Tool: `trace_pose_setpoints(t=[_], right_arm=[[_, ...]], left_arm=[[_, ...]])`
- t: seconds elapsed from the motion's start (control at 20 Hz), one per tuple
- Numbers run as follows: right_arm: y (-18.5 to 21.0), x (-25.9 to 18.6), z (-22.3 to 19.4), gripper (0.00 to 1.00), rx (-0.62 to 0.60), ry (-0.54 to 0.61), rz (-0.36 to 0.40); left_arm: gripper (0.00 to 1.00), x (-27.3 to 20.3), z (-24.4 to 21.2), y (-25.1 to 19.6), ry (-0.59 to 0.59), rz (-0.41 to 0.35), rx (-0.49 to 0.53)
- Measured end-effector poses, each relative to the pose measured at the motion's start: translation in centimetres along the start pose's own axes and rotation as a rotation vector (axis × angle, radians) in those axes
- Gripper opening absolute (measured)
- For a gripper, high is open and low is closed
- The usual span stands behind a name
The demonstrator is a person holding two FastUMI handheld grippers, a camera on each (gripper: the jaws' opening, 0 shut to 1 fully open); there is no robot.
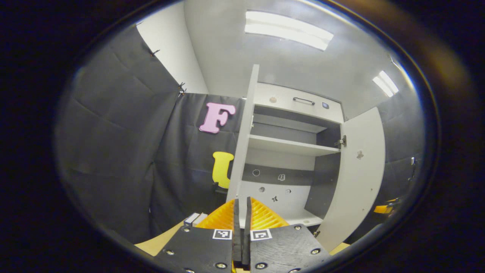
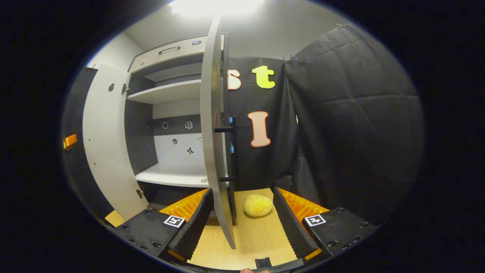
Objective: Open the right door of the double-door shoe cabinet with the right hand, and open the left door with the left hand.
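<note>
White board panels make up the shoe cabinet that stands ahead of the left gripper in the left gripper view. This gripper's two fingers lie pressed together with nothing between them. Just beyond the fingertips and rising above them is the near edge of the left door, swung out so that it is seen edge-on. Ahead and to the right the right door stands wide open too, its inner face turned this way. Between the doors a white shelf crosses the open interior, with a dark back panel below it and a drawer front with a dark handle at the top.

Turning to the right gripper view, the right gripper is spread wide, and the right door stands edge-on between its fingers, close to the left finger; whether that finger touches the panel cannot be told. A black bar handle sits on the door's right face. Ahead on the wooden floor, between the fingers and right of the door edge, lies a yellow rounded object. Further left, the left door hangs open beside the cabinet's shelves.
</note>
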State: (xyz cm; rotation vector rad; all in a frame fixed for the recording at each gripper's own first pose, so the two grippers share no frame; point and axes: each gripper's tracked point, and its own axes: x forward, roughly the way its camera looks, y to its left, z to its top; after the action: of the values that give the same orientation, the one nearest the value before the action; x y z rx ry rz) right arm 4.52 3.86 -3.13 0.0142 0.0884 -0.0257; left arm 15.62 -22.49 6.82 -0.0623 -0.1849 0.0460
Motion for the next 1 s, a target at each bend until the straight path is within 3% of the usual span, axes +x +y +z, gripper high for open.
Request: trace_pose_setpoints(t=[0.05,0.15,0.25,0.4,0.45,0.85,1.0], right_arm=[[0.3,0.1,0.4,0.94,-0.002,-0.015,0.034],[0.8,0.1,1.3,0.98,-0.022,-0.044,0.087],[1.5,-0.3,1.6,0.98,-0.032,-0.067,0.125],[2.9,-0.8,1.2,0.93,-0.022,-0.060,0.175],[3.3,-1.0,1.0,0.98,-0.014,-0.054,0.186],[6.6,-1.3,-0.2,0.98,0.030,-0.024,0.185],[7.8,-0.8,-0.1,0.98,0.014,-0.026,0.153]], left_arm=[[0.10,-0.5,-0.5,-0.8,0.006,0.019,0.009],[0.35,-2.0,-1.6,-2.5,0.021,0.051,0.015],[0.39,-3.0,-2.3,-3.9,0.031,0.062,0.023],[0.97,-5.2,-4.1,-5.7,0.072,0.065,0.050],[0.96,-5.2,-4.5,-5.7,0.083,0.072,0.068],[0.97,-5.6,-6.8,-4.7,0.136,0.093,0.129],[0.97,-4.6,-8.1,-5.5,0.152,0.037,0.087]])
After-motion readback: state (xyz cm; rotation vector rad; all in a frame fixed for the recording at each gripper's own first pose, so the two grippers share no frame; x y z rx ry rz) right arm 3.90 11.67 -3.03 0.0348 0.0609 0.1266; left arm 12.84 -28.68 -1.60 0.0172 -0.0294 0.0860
